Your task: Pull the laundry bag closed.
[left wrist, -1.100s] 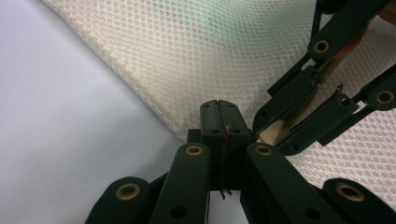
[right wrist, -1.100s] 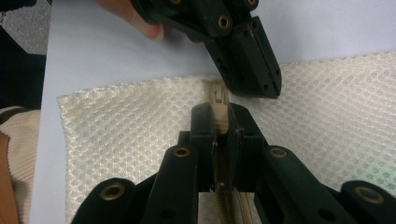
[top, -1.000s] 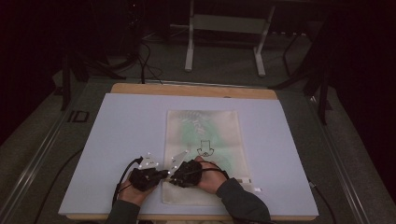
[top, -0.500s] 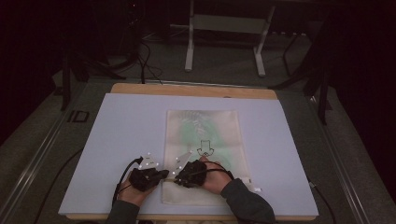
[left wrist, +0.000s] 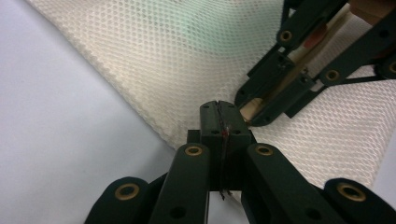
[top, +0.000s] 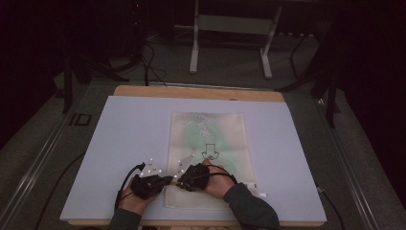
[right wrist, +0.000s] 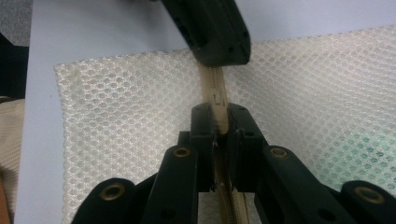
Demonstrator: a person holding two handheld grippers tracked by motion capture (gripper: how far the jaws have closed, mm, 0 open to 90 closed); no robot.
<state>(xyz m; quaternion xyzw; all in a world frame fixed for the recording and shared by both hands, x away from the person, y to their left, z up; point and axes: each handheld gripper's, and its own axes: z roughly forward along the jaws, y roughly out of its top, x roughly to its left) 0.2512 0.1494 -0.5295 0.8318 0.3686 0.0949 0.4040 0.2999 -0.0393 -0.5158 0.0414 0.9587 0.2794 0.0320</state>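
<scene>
Bag: your white mesh laundry bag lies flat on the pale table sheet, its near end just short of the table's near edge, slightly right of centre; something green shows through the mesh.
Zipper: the beige zipper tape runs along the bag near that end, between your two tools.
Right gripper: your right gripper has its jaws pressed together on the zipper tape, which passes straight up between the pads.
Left gripper: your left gripper is clamped tight at the bag's edge; a thin dark sliver sits between the pads, possibly the zipper pull, though the view is too close to be sure.
Spacing: the two tips stand almost touching, over the bag's near left part.
Risk, slip: if you pull along the zipper while the left grip has only a sliver, it may pop free.
Risk, snag: pulling off the tape's line could drag mesh into the slider and jam it.
Risk, shift: the bag lies loose, so a hard tug may slide it toward the near edge.
</scene>
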